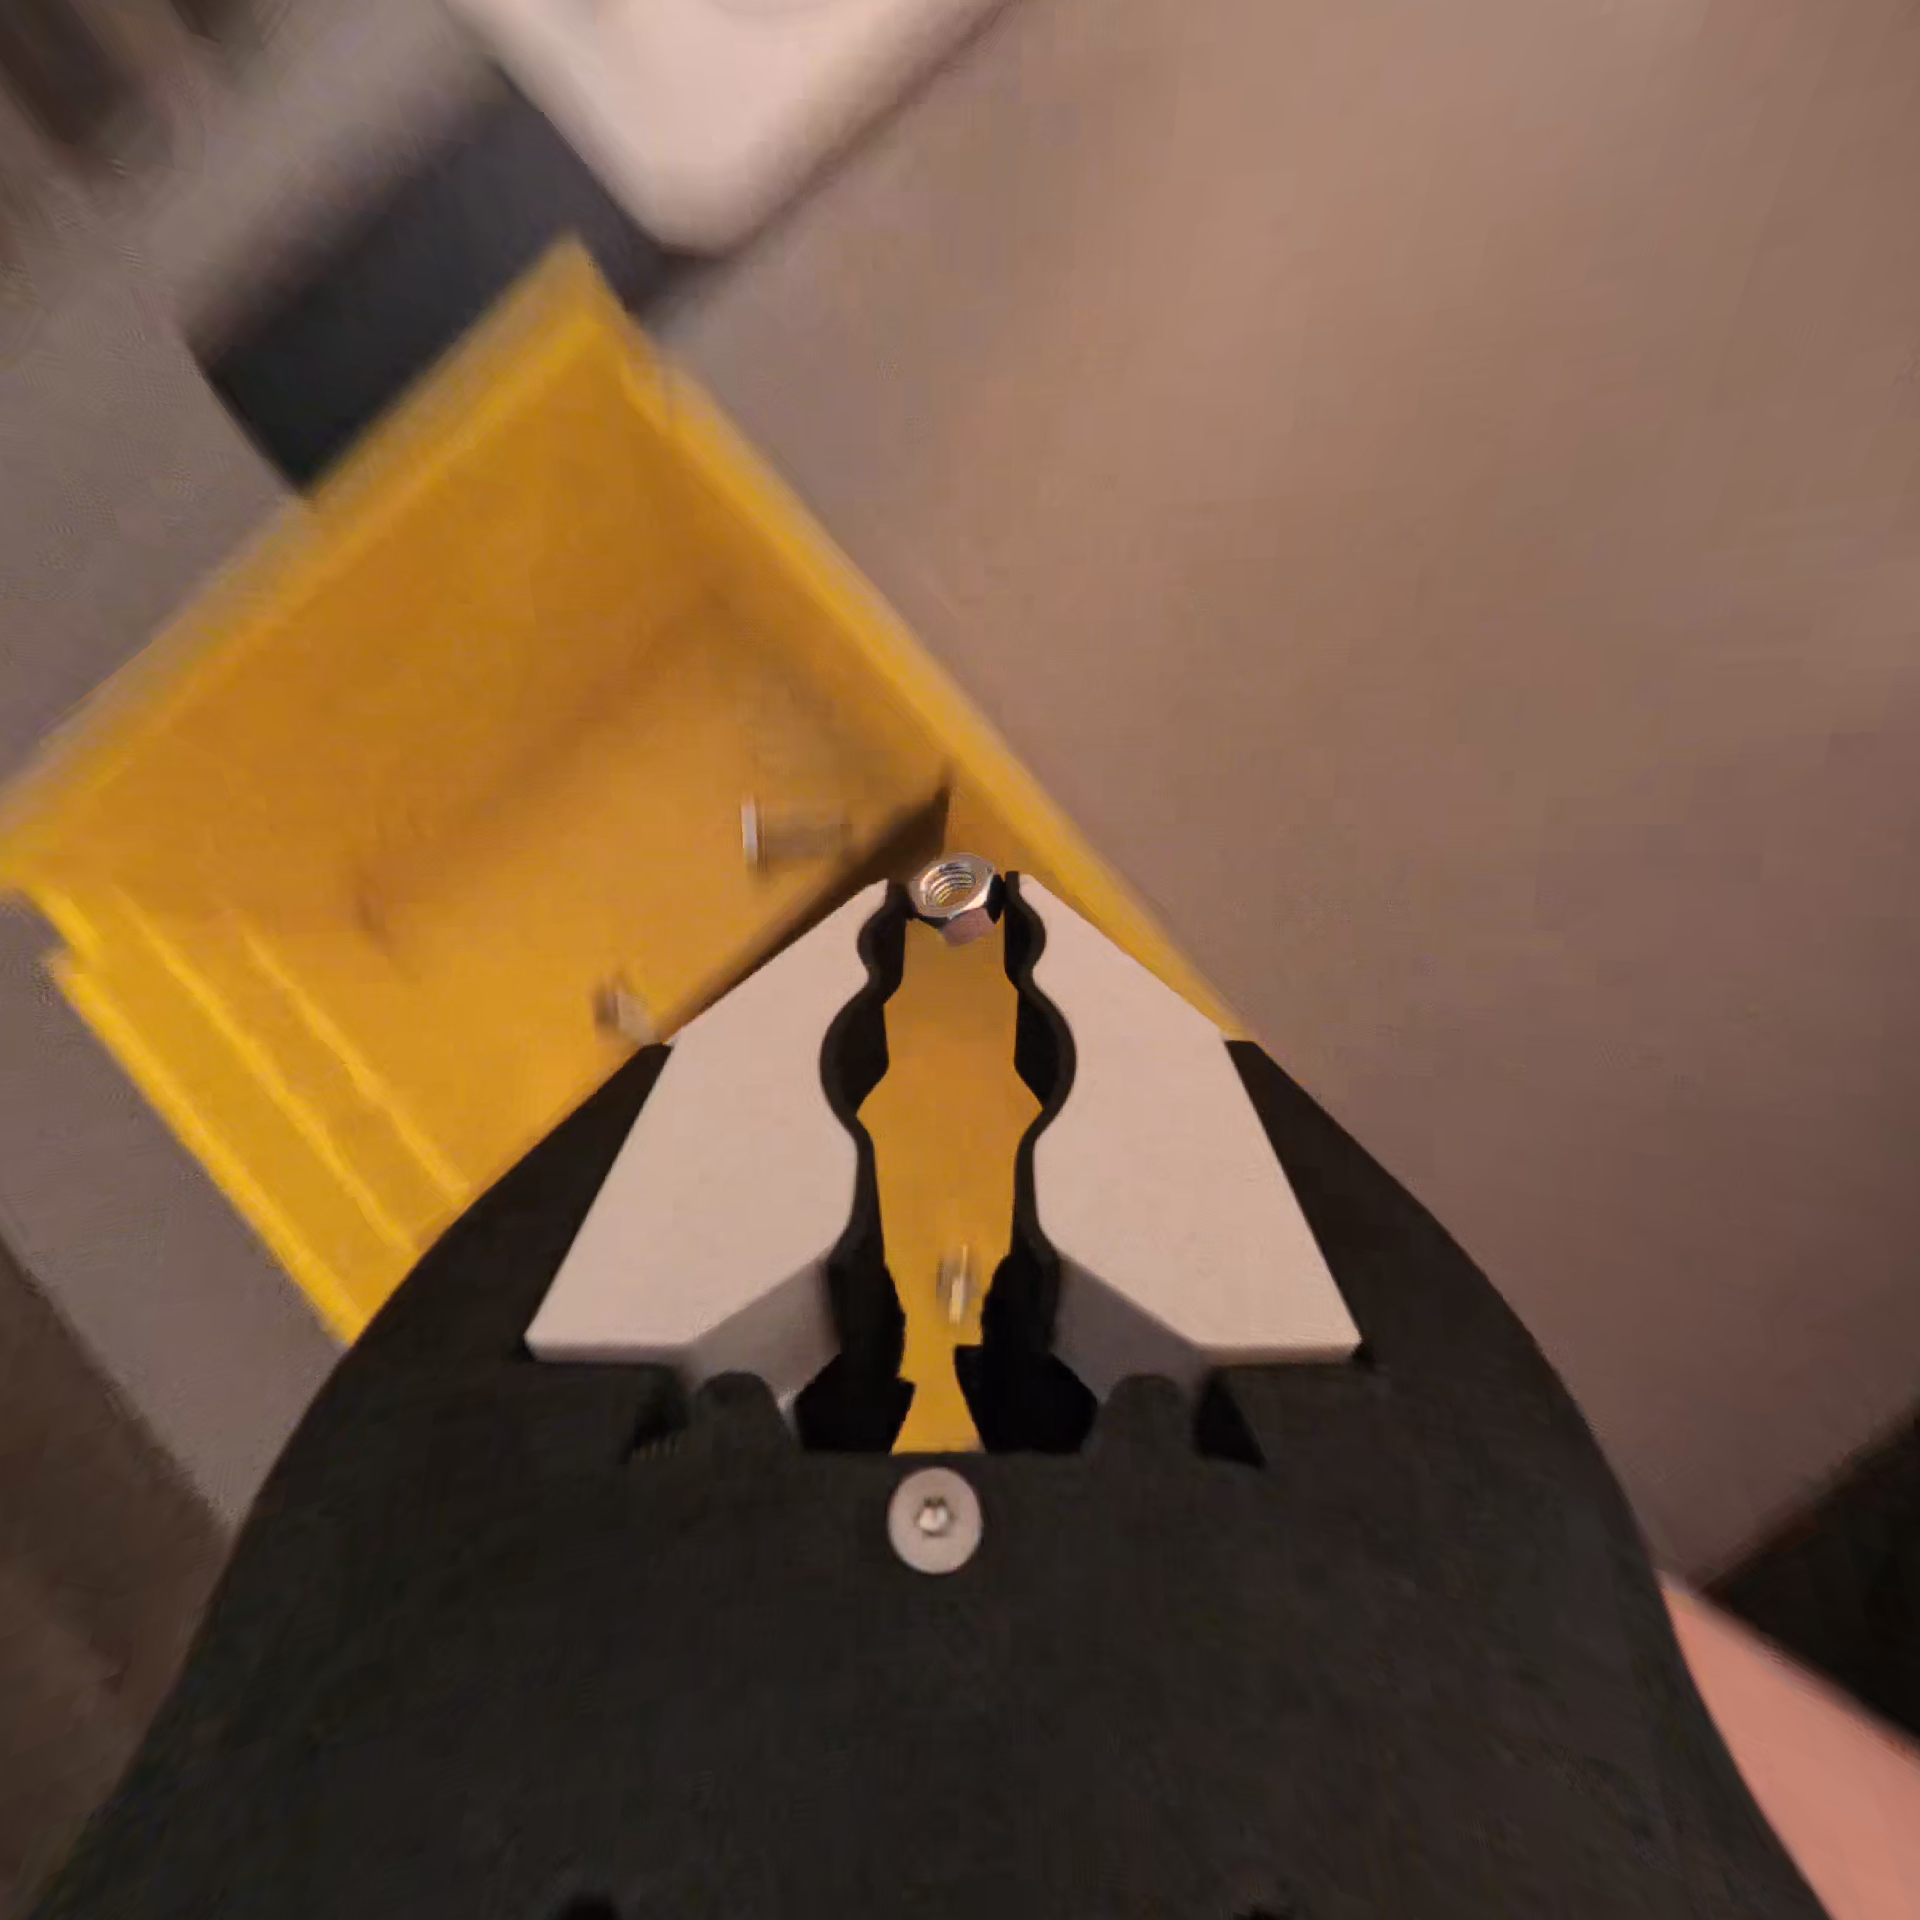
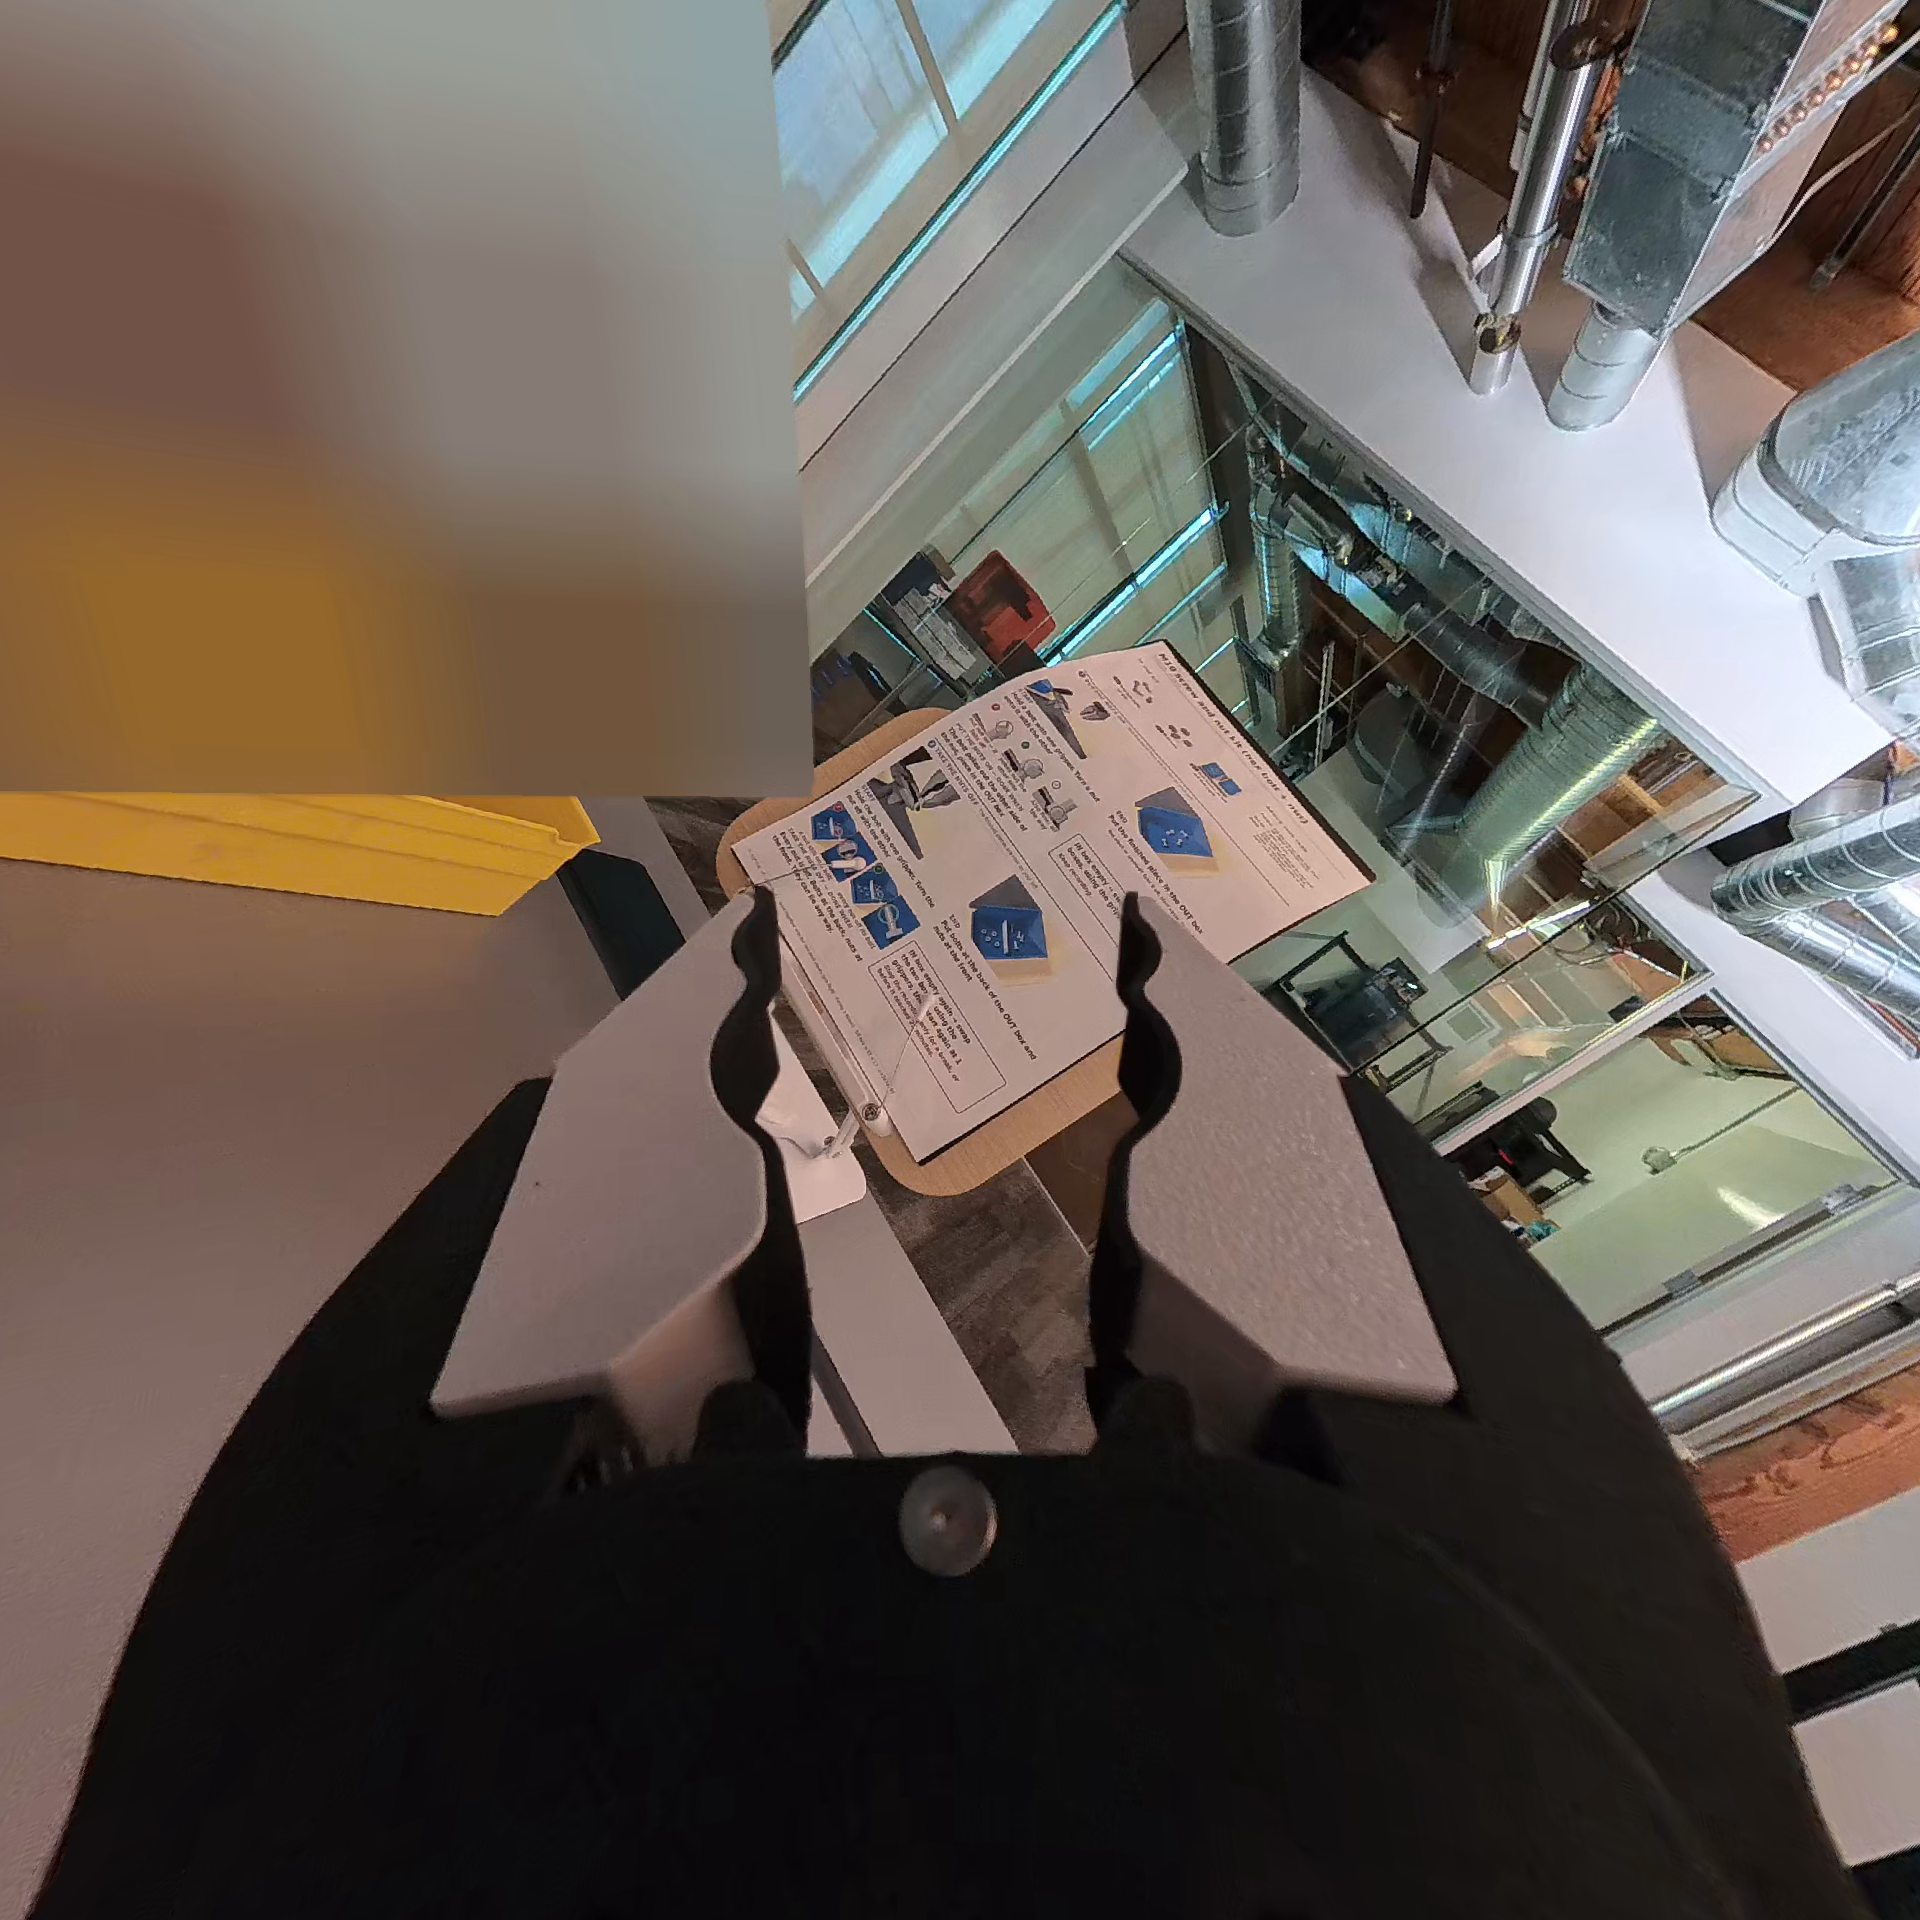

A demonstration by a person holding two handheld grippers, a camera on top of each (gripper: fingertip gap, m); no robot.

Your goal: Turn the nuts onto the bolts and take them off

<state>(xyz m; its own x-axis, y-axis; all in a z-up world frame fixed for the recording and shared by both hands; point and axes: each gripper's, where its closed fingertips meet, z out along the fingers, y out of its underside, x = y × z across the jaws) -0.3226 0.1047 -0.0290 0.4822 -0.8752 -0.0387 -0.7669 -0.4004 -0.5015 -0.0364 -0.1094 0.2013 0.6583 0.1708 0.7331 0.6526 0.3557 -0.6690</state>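
A small silver steel hex nut [image 1: 952,898] is pinched at the left gripper [image 1: 954,902] tips, above the yellow plastic bin [image 1: 436,790]'s near-right corner. Light, hard, slippery: flats are best gripped. The right gripper [image 2: 940,920] is held apart, empty.

L tool [image 1: 953,902] pinched, R tool [image 2: 943,930] agape

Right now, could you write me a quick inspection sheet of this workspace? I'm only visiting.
Surface: plain grey table.
Job's things: silver nut pinched at the fingertips above the yellow bin; bolt and other blurred metal pieces lying inside the bin.
Clutter: printed instruction sheet on a wooden board, off the table.
Grippers: left gripper shut on the nut; right gripper open, empty, aimed away from the bin.
Cables: nothing seen.
Surroundings: metal ducts, glass partitions.
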